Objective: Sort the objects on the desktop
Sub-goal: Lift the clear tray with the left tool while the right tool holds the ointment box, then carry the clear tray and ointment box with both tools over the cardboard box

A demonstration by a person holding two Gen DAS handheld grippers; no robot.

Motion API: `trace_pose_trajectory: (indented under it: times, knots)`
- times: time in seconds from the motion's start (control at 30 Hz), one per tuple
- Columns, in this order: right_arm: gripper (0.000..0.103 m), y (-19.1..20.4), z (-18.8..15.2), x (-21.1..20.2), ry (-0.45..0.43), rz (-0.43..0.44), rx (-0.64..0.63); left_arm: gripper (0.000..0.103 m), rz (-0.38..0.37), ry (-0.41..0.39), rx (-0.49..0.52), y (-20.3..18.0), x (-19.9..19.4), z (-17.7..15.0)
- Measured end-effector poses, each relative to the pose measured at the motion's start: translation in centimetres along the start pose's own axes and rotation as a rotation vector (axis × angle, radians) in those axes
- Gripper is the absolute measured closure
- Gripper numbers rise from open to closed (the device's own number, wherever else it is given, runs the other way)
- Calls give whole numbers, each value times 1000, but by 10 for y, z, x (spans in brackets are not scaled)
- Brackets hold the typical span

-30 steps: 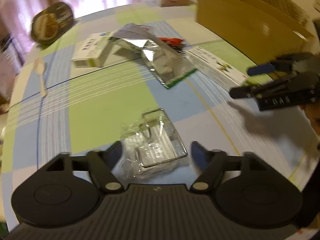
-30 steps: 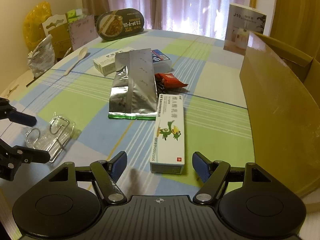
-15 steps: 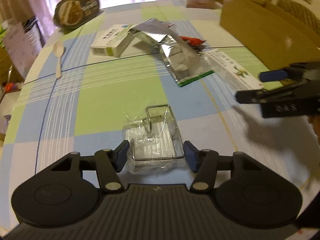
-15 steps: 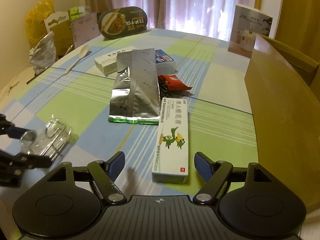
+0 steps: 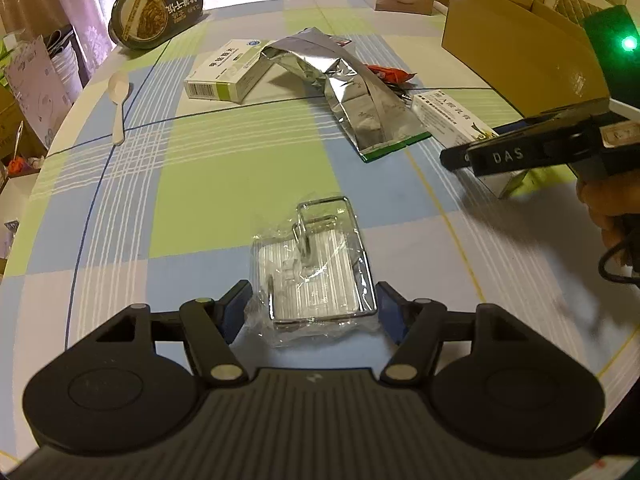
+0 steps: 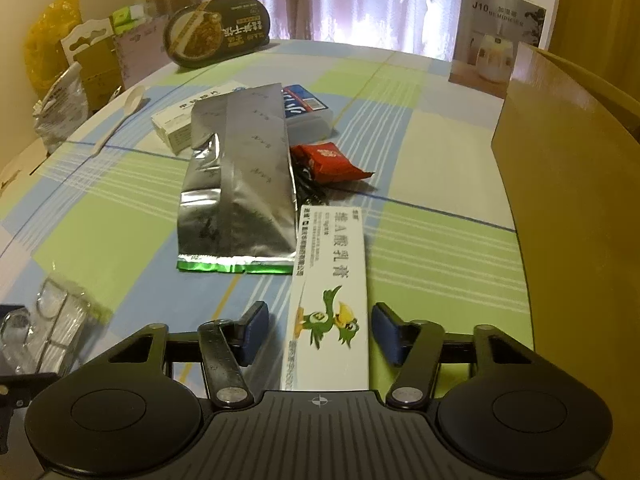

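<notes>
A clear plastic packet with a metal wire rack (image 5: 316,276) lies on the checked tablecloth (image 5: 224,184). My left gripper (image 5: 314,310) is open, with one fingertip on each side of the packet's near end. A long white box with a green bird (image 6: 330,312) lies between the open fingers of my right gripper (image 6: 320,330); there is a gap on its left side. In the left wrist view the right gripper (image 5: 450,158) comes in from the right, held by a hand (image 5: 608,204). The left gripper (image 6: 16,344) and the packet (image 6: 52,320) show at the lower left of the right wrist view.
A silver foil bag (image 6: 240,184), a red snack packet (image 6: 328,160), a blue-and-white box (image 6: 306,114) and a white medicine box (image 5: 228,72) lie mid-table. A white spoon (image 5: 118,100) and a black oval bowl (image 5: 156,8) sit at the far left. A cardboard box (image 6: 560,200) stands along the right.
My left gripper has moved forward so the packet lies between its fingers. My right gripper has advanced over the bird box, which now lies between its fingers.
</notes>
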State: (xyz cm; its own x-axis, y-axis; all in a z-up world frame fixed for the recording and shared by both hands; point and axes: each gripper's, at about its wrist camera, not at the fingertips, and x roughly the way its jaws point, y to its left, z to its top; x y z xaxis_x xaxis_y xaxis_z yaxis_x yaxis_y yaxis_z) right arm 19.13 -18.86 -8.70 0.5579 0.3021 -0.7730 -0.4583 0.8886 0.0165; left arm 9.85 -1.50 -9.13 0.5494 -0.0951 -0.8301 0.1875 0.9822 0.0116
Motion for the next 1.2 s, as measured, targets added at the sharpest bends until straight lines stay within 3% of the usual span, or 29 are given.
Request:
trace_pose_trajectory:
  times: [0.03, 0.23, 0.67, 1.2]
  knots:
    - [67, 0, 0, 0, -4, 0, -5, 47, -5, 2, 5, 0, 0, 0]
    - [68, 2, -7, -14, -11, 6, -13, 51, -35, 4, 21, -3, -4, 1]
    - [68, -5, -45, -93, -51, -7, 126, 51, -84, -45, 47, -24, -33, 8]
    - [68, -30, -42, -194, -196, -103, 140, 51, -149, -161, 140, -75, -87, 35]
